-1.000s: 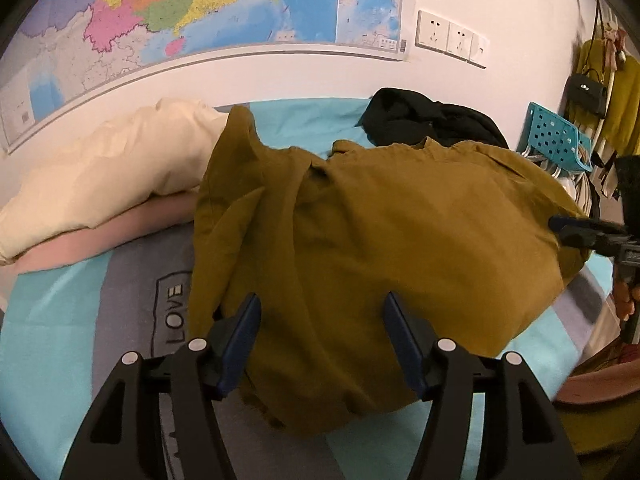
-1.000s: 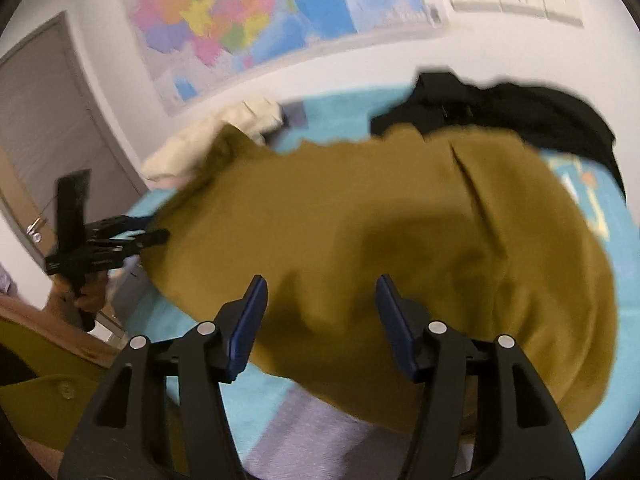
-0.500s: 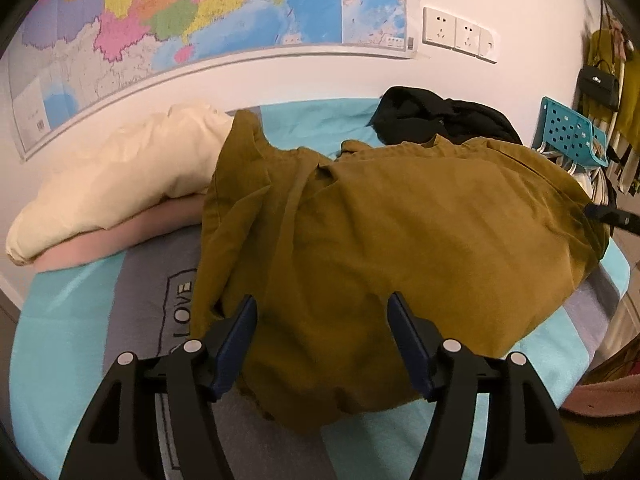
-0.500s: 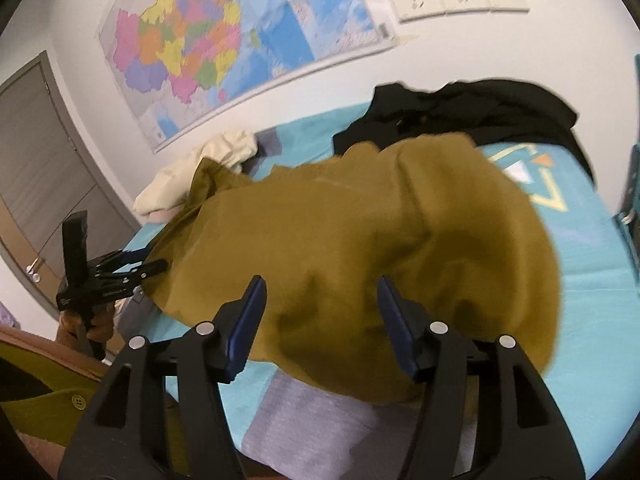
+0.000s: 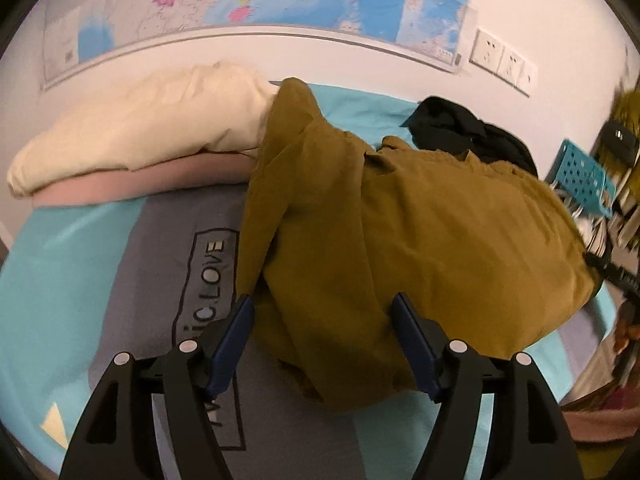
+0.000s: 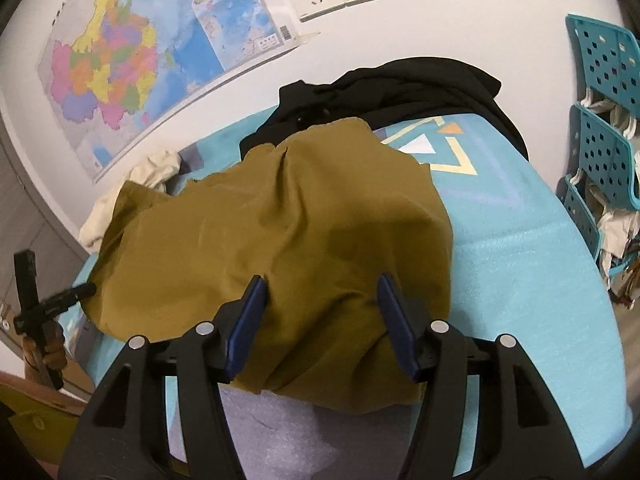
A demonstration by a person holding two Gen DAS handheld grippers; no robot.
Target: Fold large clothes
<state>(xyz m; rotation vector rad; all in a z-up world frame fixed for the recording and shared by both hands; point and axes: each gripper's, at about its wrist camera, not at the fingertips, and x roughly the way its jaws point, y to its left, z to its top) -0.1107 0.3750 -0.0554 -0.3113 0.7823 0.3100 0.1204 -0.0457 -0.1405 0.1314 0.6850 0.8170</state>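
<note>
A large olive-mustard garment lies crumpled across the teal and grey bed sheet, one sleeve reaching up toward the pillows. My left gripper hovers over its near-left hem. Its jaws are opening, and the blue pads are not pressing on the cloth. In the right wrist view the same garment bulges in front of my right gripper, which is open above the near hem and grips nothing. The left gripper also shows at the garment's far-left edge, held by a hand.
A cream pillow rests on a pink one at the bed's left end. A black garment is heaped against the wall. A teal perforated rack stands to the right of the bed. A map and sockets hang on the wall.
Both views have rolled and shifted. The left gripper slid left along the near hem. The right gripper swung right, baring more teal sheet, and its jaws spread a little. The garment stays put.
</note>
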